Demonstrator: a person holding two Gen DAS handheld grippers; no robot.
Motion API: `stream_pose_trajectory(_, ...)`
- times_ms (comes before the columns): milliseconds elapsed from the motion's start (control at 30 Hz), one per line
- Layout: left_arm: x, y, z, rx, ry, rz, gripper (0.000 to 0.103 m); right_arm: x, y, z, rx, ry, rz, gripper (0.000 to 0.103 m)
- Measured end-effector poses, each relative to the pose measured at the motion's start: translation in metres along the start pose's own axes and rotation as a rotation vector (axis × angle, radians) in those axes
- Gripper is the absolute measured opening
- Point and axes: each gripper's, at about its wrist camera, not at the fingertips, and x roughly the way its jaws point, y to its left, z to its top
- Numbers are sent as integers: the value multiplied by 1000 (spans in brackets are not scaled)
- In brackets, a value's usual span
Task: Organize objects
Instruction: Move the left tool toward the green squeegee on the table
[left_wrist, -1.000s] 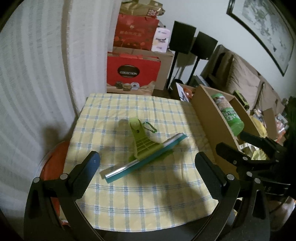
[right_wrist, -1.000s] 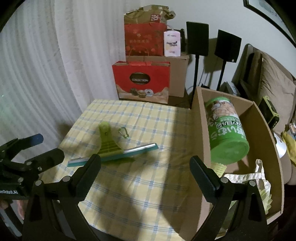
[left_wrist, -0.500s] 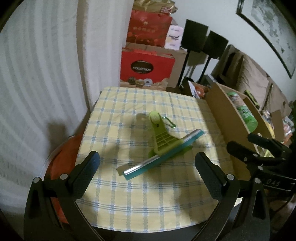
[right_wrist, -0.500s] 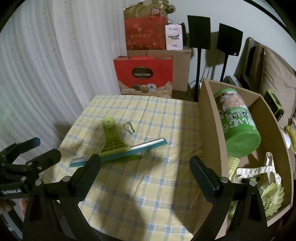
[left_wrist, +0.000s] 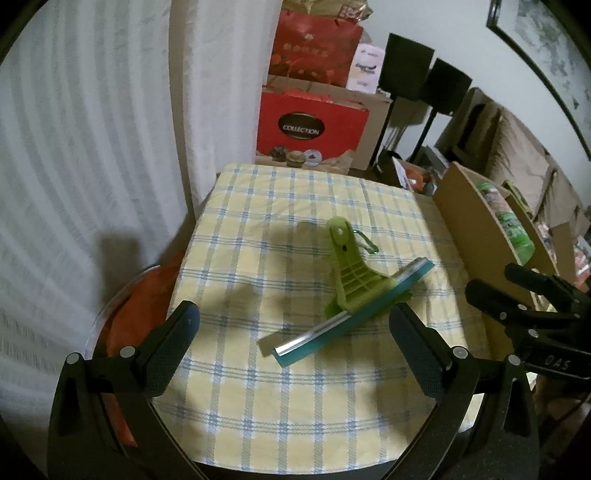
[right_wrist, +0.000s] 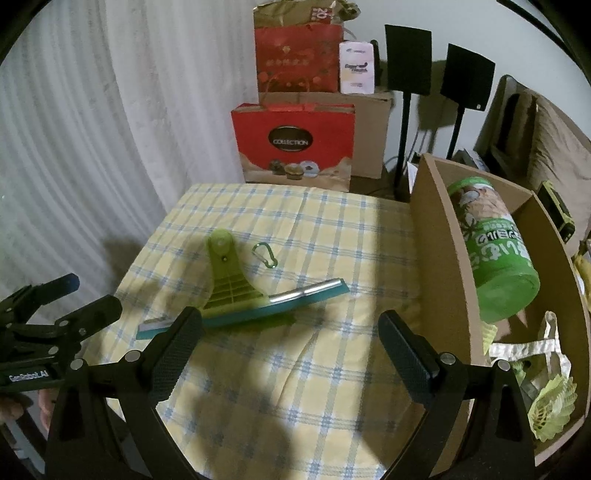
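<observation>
Left wrist view: squeegee (left_wrist: 354, 291) lies ahead of the wide-spread left gripper (left_wrist: 295, 332) fingers; right gripper (right_wrist: 291, 343) likewise spread, empty.

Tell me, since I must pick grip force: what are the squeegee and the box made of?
Squeegee: handle looks like matte green moulded plastic, ribbed; shiny metal-looking strip; teal blade, probably rubber. Box: plain brown cardboard by its look, dull, with thin flat walls.
</observation>
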Motion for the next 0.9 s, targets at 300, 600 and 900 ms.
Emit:
stream_pose_trajectory(300,21,14,1,-33,48,-48,103,17,-6,9,28,26,23,97)
stream_pose_trajectory(600,52,21,18,-137,113,-142,103,34,-20,11,59,49,37,97)
stream_pose_trajectory(900,84,-1,33,-127,190,-183,102,50,-31,2,114,97,83,89)
